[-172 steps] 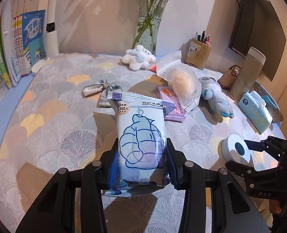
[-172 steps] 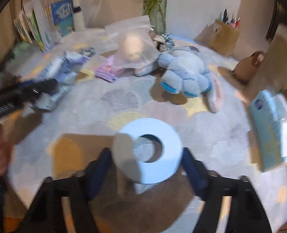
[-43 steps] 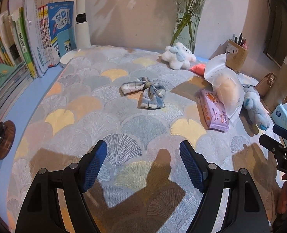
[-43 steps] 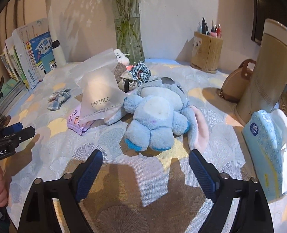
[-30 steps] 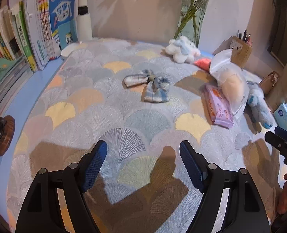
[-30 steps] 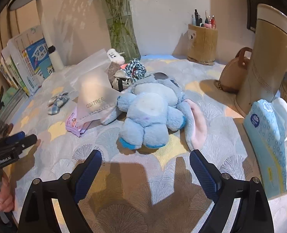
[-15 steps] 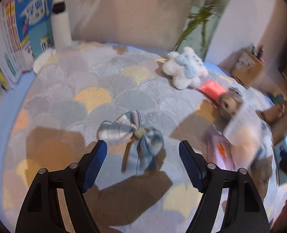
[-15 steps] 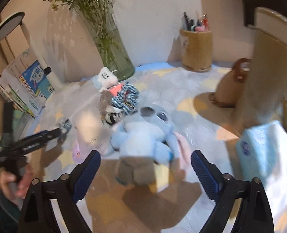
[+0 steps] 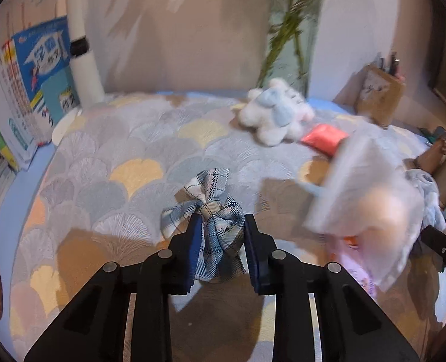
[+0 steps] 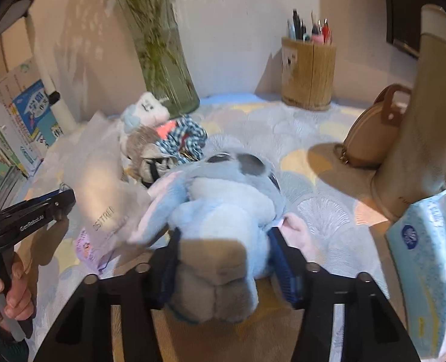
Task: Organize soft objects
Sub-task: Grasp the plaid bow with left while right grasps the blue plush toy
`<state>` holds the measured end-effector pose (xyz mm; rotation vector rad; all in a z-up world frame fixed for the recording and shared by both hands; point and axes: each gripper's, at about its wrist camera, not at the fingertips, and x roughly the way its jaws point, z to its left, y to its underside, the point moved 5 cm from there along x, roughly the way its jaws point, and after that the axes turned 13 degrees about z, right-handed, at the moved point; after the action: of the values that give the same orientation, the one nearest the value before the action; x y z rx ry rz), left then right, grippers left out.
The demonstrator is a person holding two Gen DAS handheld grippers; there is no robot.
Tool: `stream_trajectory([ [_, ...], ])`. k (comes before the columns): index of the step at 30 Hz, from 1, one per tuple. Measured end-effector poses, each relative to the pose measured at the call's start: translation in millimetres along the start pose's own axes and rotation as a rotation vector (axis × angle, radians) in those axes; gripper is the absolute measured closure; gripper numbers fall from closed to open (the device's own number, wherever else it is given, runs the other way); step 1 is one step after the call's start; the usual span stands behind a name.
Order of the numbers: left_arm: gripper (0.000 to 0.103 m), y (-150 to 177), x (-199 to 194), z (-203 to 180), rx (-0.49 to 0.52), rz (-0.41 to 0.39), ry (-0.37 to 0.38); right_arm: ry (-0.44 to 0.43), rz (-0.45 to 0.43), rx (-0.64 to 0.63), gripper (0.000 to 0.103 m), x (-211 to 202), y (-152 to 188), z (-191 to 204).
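Note:
A blue-and-white plaid bow (image 9: 211, 208) lies on the scallop-patterned cloth (image 9: 108, 181). My left gripper (image 9: 221, 241) is closing, and its pads squeeze the bow's near loop from both sides. A light blue plush toy (image 10: 229, 199) lies belly up in the right wrist view. My right gripper (image 10: 224, 259) is closing too, its blue pads pressed into the plush's lower body. The left gripper (image 10: 63, 199) shows at the left edge of that view, held in a person's hand (image 10: 12, 289). The right gripper's tip (image 9: 443, 241) shows at the right edge of the left wrist view.
A white plush (image 9: 275, 120), a red packet (image 9: 324, 138) and a translucent bag (image 9: 370, 208) lie behind and right of the bow. A glass vase (image 10: 165, 69), pen holder (image 10: 307, 75), brown purse (image 10: 373, 132), tall beige flask (image 10: 425, 114) and tissue pack (image 10: 425, 256) ring the plush. Books (image 9: 36, 90) line the left edge.
Both grippers moved forward over the cloth and narrowed their jaws. The left went from open with nothing in it to gripping the bow, the right from open to gripping the blue plush.

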<state>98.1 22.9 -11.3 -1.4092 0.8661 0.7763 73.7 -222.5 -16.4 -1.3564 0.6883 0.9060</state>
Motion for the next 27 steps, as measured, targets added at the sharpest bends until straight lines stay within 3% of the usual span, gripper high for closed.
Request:
stream_trajectory([
  [5, 0.079, 7.5, -16.7, -4.4, 0.001, -0.027, 0.018, -0.038, -0.034, 0.001, 0.056, -17.9, 10.3, -2.0],
  [6, 0.079, 8.7, -21.4, -4.7, -0.004, -0.036, 0.024, -0.049, -0.045, 0.003, 0.065, -23.6, 12.7, -3.0],
  [10, 0.079, 14.2, -51.1, -10.5, -0.002, -0.085, 0.059, -0.061, -0.077, 0.012, 0.065, -44.3, 19.7, -5.4],
  [16, 0.079, 25.4, -78.1, -26.5, 0.033, -0.122, 0.104, -0.084, 0.021, 0.003, 0.065, -47.0, 40.2, -10.0],
  [17, 0.079, 26.6, -78.3, -27.9, 0.031, -0.121, 0.113, -0.094, 0.043, 0.016, 0.058, -45.3, 43.5, -12.9],
  [18, 0.079, 27.8, -77.7, -29.4, 0.03, -0.118, 0.12, -0.11, 0.068, 0.044, 0.039, -42.9, 46.0, -17.7],
  [20, 0.079, 30.2, -74.0, -32.8, 0.039, -0.106, 0.122, -0.147, 0.07, 0.109, 0.015, -42.3, 48.4, -28.7],
  [23, 0.079, 32.4, -67.5, -36.8, 0.051, -0.088, 0.118, -0.199, 0.07, 0.167, 0.014, -35.8, 43.7, -36.5],
  [26, 0.079, 32.8, -63.7, -40.5, 0.056, -0.075, 0.123, -0.158, 0.153, 0.189, 0.011, -6.2, 39.8, -36.9],
  [27, 0.079, 32.7, -63.5, -42.1, 0.06, -0.073, 0.126, -0.152, 0.13, 0.172, 0.011, -3.1, 36.9, -32.1],
])
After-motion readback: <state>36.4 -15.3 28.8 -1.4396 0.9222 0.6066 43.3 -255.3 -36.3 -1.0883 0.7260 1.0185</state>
